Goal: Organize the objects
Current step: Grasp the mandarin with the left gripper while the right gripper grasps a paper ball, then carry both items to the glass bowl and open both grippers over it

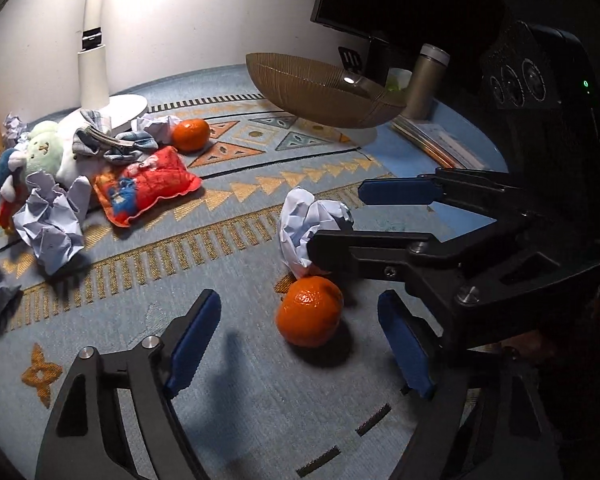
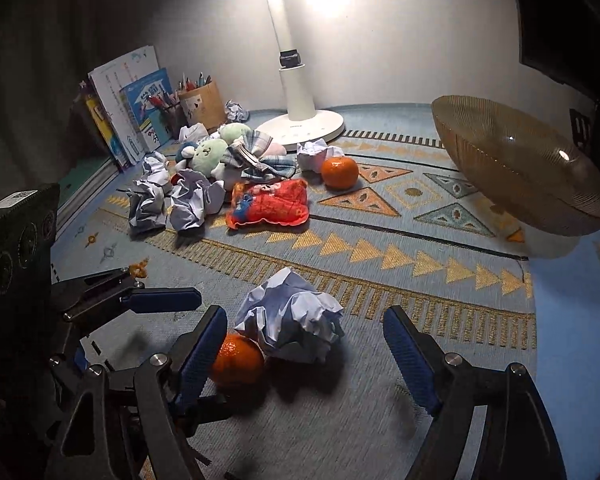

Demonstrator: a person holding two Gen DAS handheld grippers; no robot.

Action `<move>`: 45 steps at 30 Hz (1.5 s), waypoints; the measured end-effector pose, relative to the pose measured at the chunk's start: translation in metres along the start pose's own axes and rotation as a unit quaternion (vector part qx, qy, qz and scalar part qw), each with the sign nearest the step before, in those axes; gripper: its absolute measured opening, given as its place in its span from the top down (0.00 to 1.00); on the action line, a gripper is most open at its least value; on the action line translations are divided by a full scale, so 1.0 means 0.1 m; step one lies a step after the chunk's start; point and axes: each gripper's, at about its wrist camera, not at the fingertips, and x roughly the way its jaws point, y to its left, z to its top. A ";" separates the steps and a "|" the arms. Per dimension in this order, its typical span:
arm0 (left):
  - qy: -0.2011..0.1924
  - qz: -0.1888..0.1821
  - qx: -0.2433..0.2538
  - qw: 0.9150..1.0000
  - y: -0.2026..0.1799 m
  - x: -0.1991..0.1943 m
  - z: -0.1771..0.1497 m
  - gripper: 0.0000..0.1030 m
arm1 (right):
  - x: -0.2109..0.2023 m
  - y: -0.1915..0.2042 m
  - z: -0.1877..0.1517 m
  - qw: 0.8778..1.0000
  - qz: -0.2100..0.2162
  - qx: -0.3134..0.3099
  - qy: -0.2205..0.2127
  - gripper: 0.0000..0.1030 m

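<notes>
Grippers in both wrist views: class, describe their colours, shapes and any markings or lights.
The left gripper and right gripper match: black angular finger frames, silver screw heads, ribbed blue pads. Each black body carries three round dials; one shows a green light, the other a white label.

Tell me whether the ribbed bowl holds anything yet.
Empty, as far as it shows. The ribbed bowl has a bare interior in the right wrist view; both oranges and the paper balls lie on the mat.

Between the left gripper's (image 1: 300, 344) fingers lies a mandarin (image 1: 310, 311), with bare mat (image 1: 236, 408) on either side of it. Just beyond it a crumpled paper ball (image 1: 306, 224) and the right gripper (image 1: 336, 224) block the way forward. Left of the fingers, open mat reaches the toy pile (image 1: 40, 168).
</notes>
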 end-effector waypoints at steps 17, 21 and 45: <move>-0.013 0.075 -0.060 0.995 0.46 -0.15 0.05 0.69 | 0.13 -0.14 0.13 0.998 -0.070 0.000 -0.007 0.55; -0.010 0.079 -0.086 0.993 0.60 -0.09 0.04 0.69 | 0.17 -0.13 0.06 0.997 -0.074 -0.007 0.002 0.50; -0.010 0.082 -0.088 0.993 0.59 -0.06 0.05 0.69 | 0.40 -0.31 0.20 0.995 -0.069 0.073 0.019 0.53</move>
